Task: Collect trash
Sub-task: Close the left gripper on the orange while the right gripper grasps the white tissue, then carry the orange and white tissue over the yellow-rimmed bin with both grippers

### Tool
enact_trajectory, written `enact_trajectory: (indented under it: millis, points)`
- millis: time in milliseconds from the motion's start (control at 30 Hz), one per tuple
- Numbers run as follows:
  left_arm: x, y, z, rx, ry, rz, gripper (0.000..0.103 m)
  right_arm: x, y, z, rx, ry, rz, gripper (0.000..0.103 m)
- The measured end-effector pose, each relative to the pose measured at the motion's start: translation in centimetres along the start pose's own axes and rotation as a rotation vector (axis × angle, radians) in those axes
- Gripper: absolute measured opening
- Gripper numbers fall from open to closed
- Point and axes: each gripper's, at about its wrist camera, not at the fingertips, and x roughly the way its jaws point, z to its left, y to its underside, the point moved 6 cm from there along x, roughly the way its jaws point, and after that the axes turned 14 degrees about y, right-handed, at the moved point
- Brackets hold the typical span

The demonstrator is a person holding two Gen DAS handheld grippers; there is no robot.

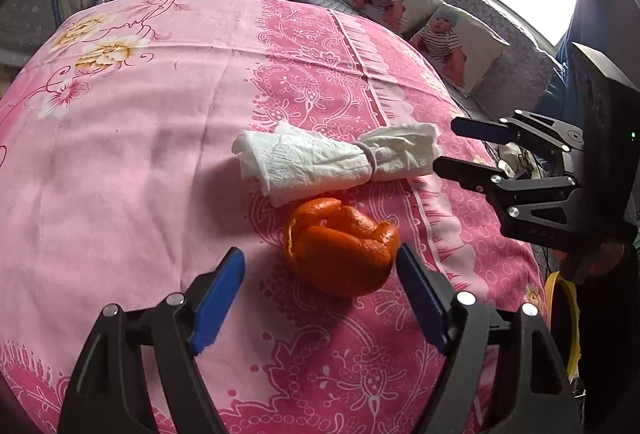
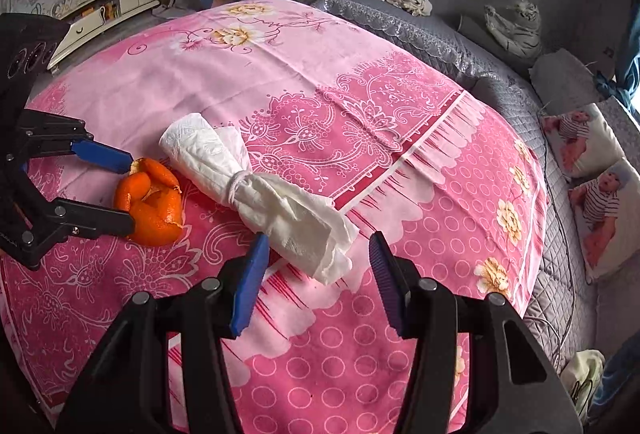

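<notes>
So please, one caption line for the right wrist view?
Open right gripper approaches tied tissue bundle; left gripper straddles orange peel.

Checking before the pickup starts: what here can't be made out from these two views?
- Yellow-rimmed container, left wrist view: cut off by the right hand-held gripper.
- Orange peel far side, right wrist view: hidden behind the left hand-held gripper.
- Tissue bundle underside: against the pink sheet.

Peel [image 1: 342, 248] beside tissue roll [image 1: 320, 162]
</notes>
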Motion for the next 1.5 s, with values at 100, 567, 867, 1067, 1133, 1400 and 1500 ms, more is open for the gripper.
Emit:
enact_trajectory:
  millis: [100, 567, 867, 1067, 1133, 1400, 1500]
  points:
    - [0.4, -0.1, -0.2, 0.016, 0.008, 0.014, 0.075, 1.3, -0.1, 0.9, -0.064, -0.026, 0.032, 0.049]
    - [3.1, -1.4, -0.5, 0.045, 0.028, 0.072, 0.053, 5.5, -1.2, 1.9, -0.111, -0.148, 0.115, 0.031]
    - [2.6, -1.8, -0.7, 0.056, 0.021, 0.049, 0.042, 5.0, -1.4, 1.2, -0.03, -0.168, 0.09, 0.014]
    - [1.4, -1.9, -1.6, 0.064, 0.031, 0.028, 0.04, 3.3, -2.1, -0.8, 0.056, -0.118, 0.05, 0.013]
    - [0.6, -1.9, -2.0, 0.075, 0.036, 0.012, 0.04, 2.3, -2.2, -1.8, 0.092, -0.101, 0.032, 0.013]
    - [-2.2, -1.8, -4.8, 0.126, 0.042, -0.055, 0.04, -2.8, -0.6, -6.1, 0.243, -0.015, -0.011, 0.013]
    - [-3.0, -1.5, -6.4, 0.165, 0.053, -0.067, 0.04, -4.9, 1.1, -7.6, 0.299, 0.034, -0.012, 0.013]
